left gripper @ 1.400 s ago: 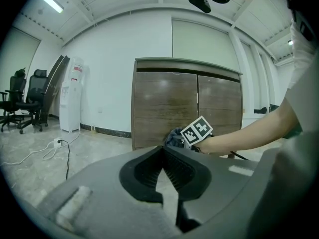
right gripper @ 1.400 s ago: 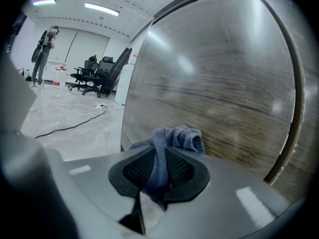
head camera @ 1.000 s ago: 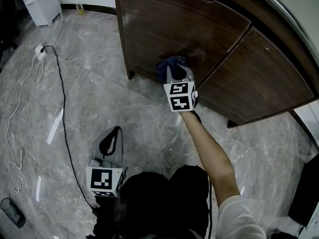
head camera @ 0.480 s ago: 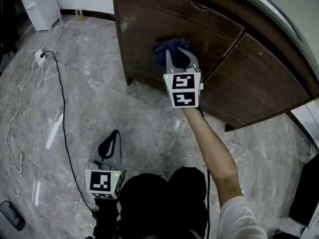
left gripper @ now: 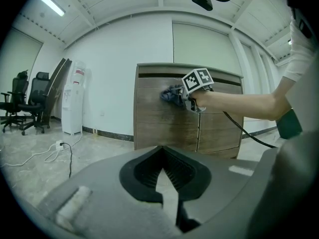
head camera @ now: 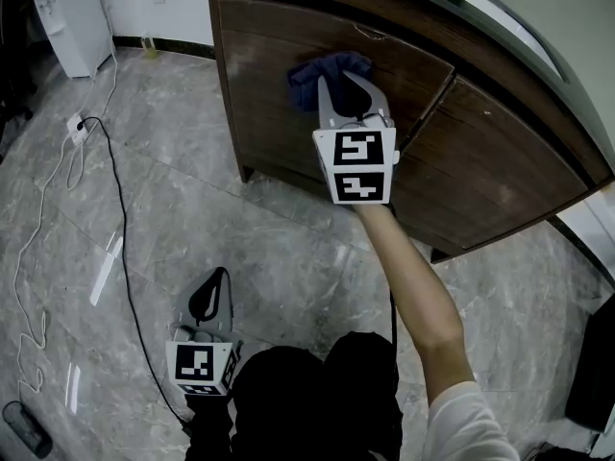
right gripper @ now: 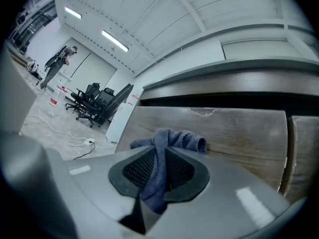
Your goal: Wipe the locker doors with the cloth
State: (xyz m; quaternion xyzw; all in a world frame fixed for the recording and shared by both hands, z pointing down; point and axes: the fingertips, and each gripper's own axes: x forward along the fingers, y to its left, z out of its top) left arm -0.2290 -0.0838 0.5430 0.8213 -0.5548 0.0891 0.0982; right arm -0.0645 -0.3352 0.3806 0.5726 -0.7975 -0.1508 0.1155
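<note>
Far left of the head view: a white floor-standing appliance (head camera: 69,8) stands against the wall. A white cord with a plug block (head camera: 77,99) and a thin black cable (head camera: 123,238) trail across the grey marble-pattern floor (head camera: 288,229).

Left gripper (head camera: 222,274): low in the head view, left of centre, over the floor and well apart from the lockers. In the left gripper view its two black ribbed pads meet at the tips, with only a narrow sliver of floor showing behind them. It is closed, with nothing between the pads, and it touches nothing.

Centre: the left brown wood-grain locker door (head camera: 264,123). The crumpled dark blue cloth (head camera: 322,67) sits high on this door, just under its top edge and in its right half. It lies against the wood. A pale scratch (head camera: 370,35) is just above and to the right of the cloth.

Right gripper (head camera: 344,77): it points at the left door, held on an outstretched bare forearm (head camera: 404,277). In the right gripper view a fold of the cloth runs down between the two black pads, which clamp it. The fabric keeps the pads partly apart. The bunched end sticks out past the tips and is the part that meets the door; the jaws themselves look just short of the wood.

Right: the second brown wood-grain locker door (head camera: 500,152), beyond the vertical seam, with nothing touching it.
</note>
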